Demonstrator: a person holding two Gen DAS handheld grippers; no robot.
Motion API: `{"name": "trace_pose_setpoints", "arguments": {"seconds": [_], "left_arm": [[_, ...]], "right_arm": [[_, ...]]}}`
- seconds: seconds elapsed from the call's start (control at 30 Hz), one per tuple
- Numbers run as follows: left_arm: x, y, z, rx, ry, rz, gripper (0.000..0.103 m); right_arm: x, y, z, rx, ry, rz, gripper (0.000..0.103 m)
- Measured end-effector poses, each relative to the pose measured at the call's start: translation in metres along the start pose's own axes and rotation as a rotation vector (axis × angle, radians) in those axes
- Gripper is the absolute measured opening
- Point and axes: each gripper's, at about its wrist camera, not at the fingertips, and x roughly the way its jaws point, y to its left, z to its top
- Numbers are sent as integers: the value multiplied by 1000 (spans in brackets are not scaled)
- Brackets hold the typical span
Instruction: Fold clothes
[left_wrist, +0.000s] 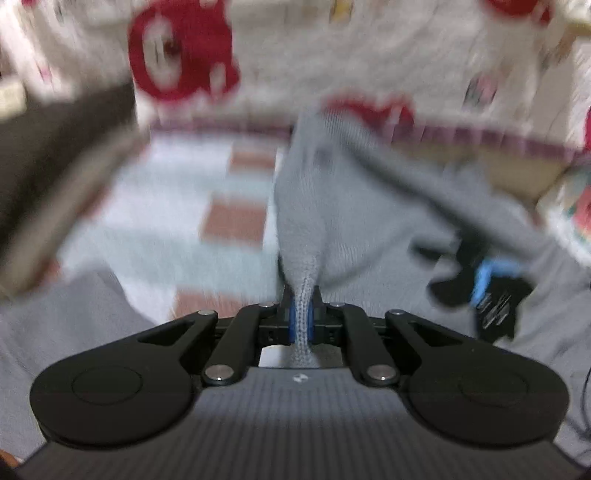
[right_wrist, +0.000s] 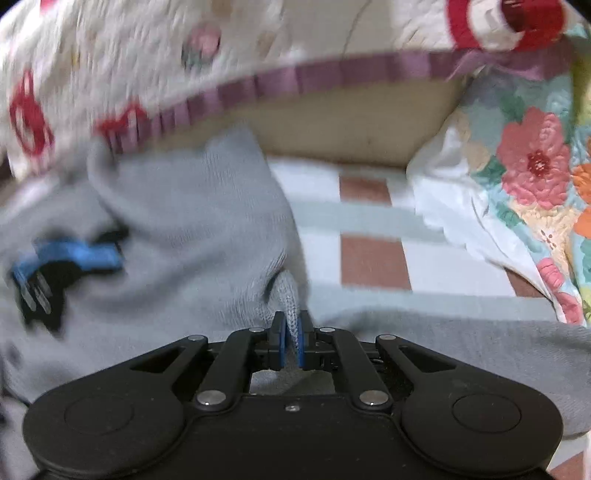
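Observation:
A light grey knit garment hangs stretched between both grippers above a checked bed sheet. My left gripper is shut on a pinched edge of the grey garment. My right gripper is shut on another edge of the same garment. Each gripper shows in the other's view: the right one at the right of the left wrist view, the left one at the left of the right wrist view. Both views are blurred by motion.
A checked sheet with brown squares lies below. A white blanket with red prints and a purple border lies behind. A floral quilt is at the right. A dark wooden edge is at the left.

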Motion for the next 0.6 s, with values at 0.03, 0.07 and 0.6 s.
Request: {"name": "trace_pose_setpoints", "arguments": {"seconds": [0.03, 0.07, 0.6], "left_arm": [[-10, 0, -1, -14, -12, 22, 5], [-8, 1, -8, -12, 25, 56, 5], [10, 34, -15, -135, 141, 119, 25]], "right_arm": [[-9, 1, 4, 9, -23, 6, 6], [-18, 3, 8, 14, -45, 10, 6], [-11, -23, 3, 57, -26, 43, 30]]}}
